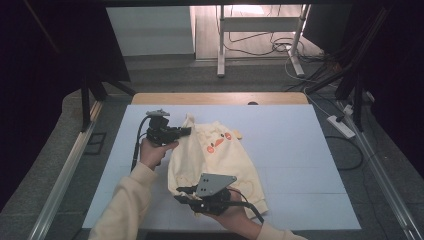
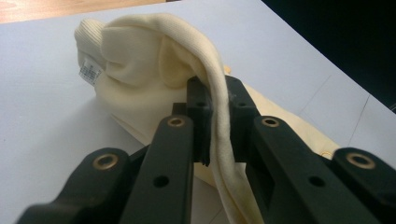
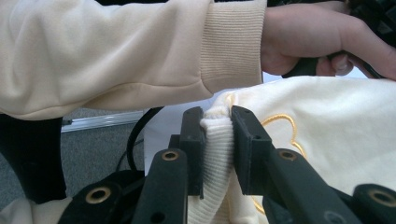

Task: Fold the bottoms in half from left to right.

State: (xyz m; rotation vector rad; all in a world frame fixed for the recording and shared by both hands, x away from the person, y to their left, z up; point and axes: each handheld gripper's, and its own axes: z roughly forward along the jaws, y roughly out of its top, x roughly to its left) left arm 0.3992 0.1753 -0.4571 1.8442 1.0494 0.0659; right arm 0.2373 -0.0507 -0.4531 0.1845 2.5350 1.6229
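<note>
I'm holding a cream sweater [image 1: 220, 155] at two points right now, and it's lying spread on the white sheet [image 1: 300, 150] that covers the desk [image 1: 220, 98], roughly in the middle and toward my side. My left gripper [image 1: 186, 131] is pinching a fold of fabric near the neck end, its fingers [image 2: 198, 116] clenched tight on the cloth, with the small white label [image 2: 89, 72] showing just beyond. My right gripper [image 1: 181, 192] is biting the ribbed hem at the near corner, its fingers [image 3: 247, 140] grasping that thick ribbing between them. I'm judging this as the start of a fold: both corners of the left side are secured, nothing turned over yet. The next move is calling for both hands lifting together and carrying that edge across toward the orange duck print [image 1: 218, 143], keeping the cloth taut so it isn't bunching. Nothing on the sheet is crowding me. My own left sleeve [image 3: 116, 51] is reaching across just above the right gripper, so I'm watching that the arms aren't tangling, and the trailing black cable [image 1: 136, 145] could be dragging over the sheet.
</note>
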